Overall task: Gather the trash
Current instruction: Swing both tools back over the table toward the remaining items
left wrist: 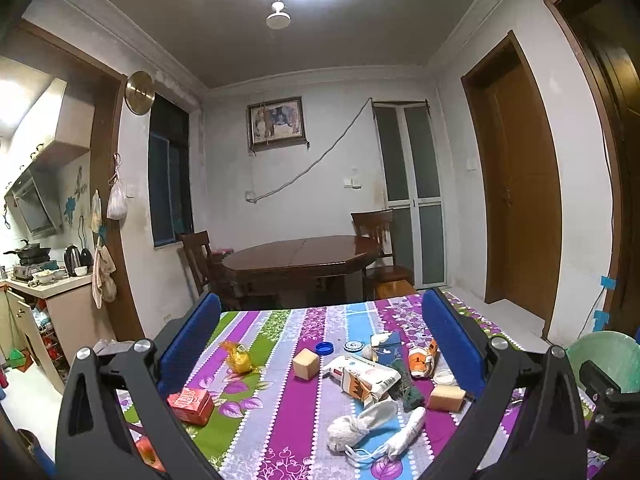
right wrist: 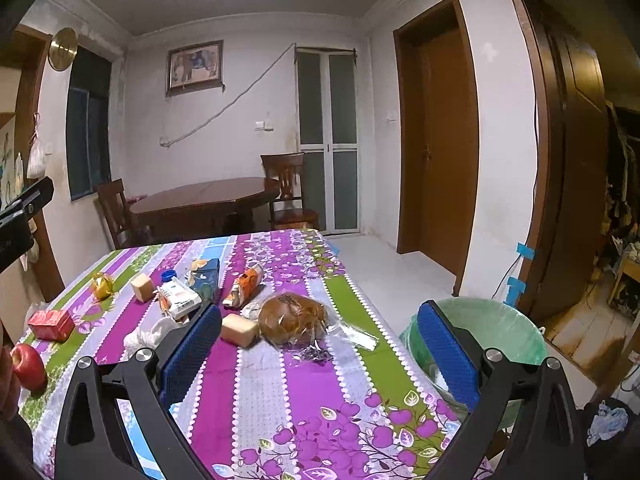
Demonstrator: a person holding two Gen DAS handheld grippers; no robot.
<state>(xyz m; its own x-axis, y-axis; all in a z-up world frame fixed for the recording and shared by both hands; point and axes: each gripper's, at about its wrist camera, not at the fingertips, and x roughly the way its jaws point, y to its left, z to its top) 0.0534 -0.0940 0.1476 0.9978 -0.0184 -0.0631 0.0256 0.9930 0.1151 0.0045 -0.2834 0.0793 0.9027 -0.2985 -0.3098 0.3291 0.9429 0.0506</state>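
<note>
Litter lies on a striped floral tablecloth (left wrist: 280, 412): a red carton (left wrist: 190, 404), a yellow wrapper (left wrist: 239, 360), a white packet (left wrist: 366, 376), a crushed orange carton (left wrist: 422, 358), a blue bottle cap (left wrist: 325, 347) and crumpled white tissue (left wrist: 352, 432). My left gripper (left wrist: 322, 300) hovers open above the near side of this pile, holding nothing. My right gripper (right wrist: 320, 310) is also open and empty, low over the table's right part. A bagged brown bread (right wrist: 292, 318) lies just ahead of it. Its right finger overlaps a green-lined bin (right wrist: 500, 332) beside the table.
Two beige blocks (left wrist: 306, 363) (left wrist: 446, 397), a dark blue box (left wrist: 388, 350) and a red apple (right wrist: 28, 366) also rest on the cloth. Behind stand a wooden dining table (left wrist: 304, 256) with chairs, a kitchen counter (left wrist: 52, 284) at left, and brown doors (left wrist: 520, 184) at right.
</note>
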